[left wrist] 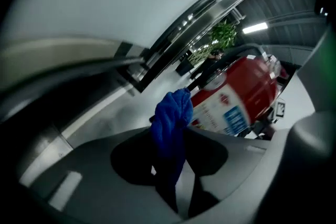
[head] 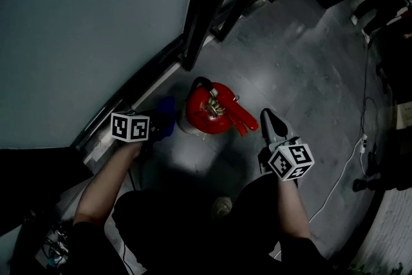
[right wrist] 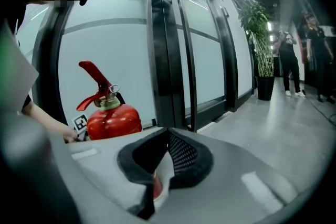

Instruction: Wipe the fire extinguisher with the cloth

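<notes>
Now | left claw (head: 156,127) clamps blue cloth (left wrist: 172,113) just beside red fire extinguisher (head: 209,114) on floor (head: 290,61) | right claw (right wrist: 168,136) jaws together, empty

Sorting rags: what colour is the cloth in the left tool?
Blue cloth; clearest in the left gripper view.

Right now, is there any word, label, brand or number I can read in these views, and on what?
Label on the fire extinguisher: white and blue print, too blurred to read.
Left marker cube and right marker cube: square patterns only, no words.
No other text shows.
</notes>
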Available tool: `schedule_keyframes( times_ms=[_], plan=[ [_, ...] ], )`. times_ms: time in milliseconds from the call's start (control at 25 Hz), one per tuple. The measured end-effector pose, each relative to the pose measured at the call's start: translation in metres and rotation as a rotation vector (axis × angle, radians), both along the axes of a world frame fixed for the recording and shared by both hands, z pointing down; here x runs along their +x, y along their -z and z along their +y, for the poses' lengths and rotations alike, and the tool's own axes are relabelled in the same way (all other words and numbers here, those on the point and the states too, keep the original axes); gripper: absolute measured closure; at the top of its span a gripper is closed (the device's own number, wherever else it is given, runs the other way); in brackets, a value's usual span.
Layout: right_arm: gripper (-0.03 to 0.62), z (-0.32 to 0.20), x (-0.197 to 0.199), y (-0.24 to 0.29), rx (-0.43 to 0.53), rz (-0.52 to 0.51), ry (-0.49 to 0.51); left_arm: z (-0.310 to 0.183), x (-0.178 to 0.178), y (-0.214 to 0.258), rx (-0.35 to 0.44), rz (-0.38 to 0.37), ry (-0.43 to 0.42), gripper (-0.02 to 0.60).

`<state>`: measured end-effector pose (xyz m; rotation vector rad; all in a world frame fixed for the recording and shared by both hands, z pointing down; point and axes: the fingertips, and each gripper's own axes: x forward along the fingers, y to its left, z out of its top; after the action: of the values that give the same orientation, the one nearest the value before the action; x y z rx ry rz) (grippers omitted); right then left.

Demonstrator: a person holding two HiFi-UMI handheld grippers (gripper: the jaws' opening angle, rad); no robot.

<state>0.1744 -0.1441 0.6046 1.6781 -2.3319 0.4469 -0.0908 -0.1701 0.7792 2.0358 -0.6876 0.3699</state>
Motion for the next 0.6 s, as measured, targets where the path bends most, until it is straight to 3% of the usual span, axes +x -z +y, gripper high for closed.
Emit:
schedule_keyframes(
  times_ms=[160,280,400,600],
  plan=[
    [0.589,-0.023,-0.004,-0.007,-0.010,-0.064,-0.014,-0.002,-0.004,0.101,0.141,0.090,0.045,0.439],
    [0.589,-0.040,-0.014,-0.011,0.010,-0.066,-0.009,0.008,0.009,0.163,0.190,0.167,0.046,0.439],
    [0.589,-0.055,-0.023,-0.015,0.039,-0.059,-0.002,0.020,0.026,0.199,0.181,0.245,0.049,0.439],
    [0.589,-0.062,-0.037,-0.016,0.043,-0.134,0.021,0.024,0.028,0.197,0.104,0.310,0.135,0.439]
  ],
)
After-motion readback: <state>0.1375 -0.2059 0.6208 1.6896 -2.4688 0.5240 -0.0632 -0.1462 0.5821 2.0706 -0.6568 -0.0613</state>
